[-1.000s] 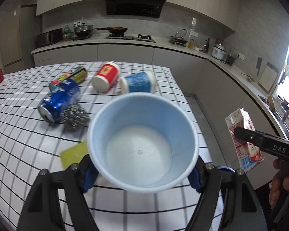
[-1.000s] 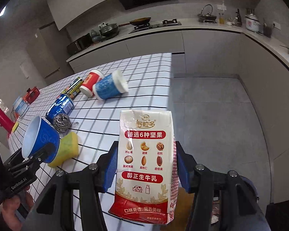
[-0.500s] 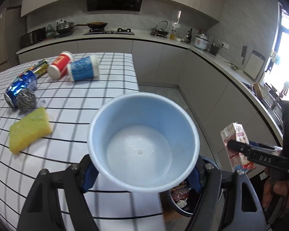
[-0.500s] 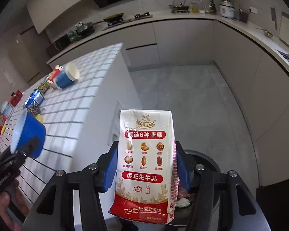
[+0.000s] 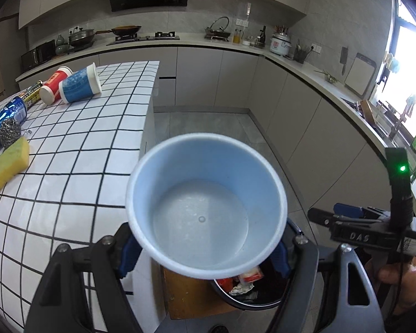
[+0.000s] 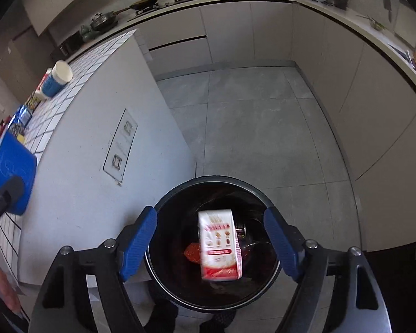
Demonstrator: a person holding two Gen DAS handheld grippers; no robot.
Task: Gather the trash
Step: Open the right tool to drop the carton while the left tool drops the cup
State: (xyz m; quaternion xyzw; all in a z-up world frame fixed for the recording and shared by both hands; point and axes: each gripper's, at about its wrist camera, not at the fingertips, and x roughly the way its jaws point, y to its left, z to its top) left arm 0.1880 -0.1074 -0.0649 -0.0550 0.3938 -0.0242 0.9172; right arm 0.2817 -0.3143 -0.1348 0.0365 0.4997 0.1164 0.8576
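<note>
A red-and-white milk carton point(image 6: 218, 245) is seen inside the black trash bin point(image 6: 166, 285), slightly blurred, its face printed with small nut pictures and a red band near the base; it lies between, but clear of, the blue pads of the right gripper point(image 6: 210, 238), whose jaws are spread wide with nothing held. Red wrappers are visible beside it in the bin. A blue cup point(image 5: 206, 205) with a pale, empty interior and a white rim is clamped at its sides by the left gripper point(image 5: 205, 252), its mouth turned toward the camera, above the bin's edge. On the white tiled counter point(image 5: 77, 149) are left a blue paper cup point(image 5: 79, 86) and a red cup point(image 5: 54, 88) lying on their sides, a blue can point(image 5: 7, 116), a steel scourer point(image 5: 9, 133) and a yellow sponge point(image 5: 8, 165).
</note>
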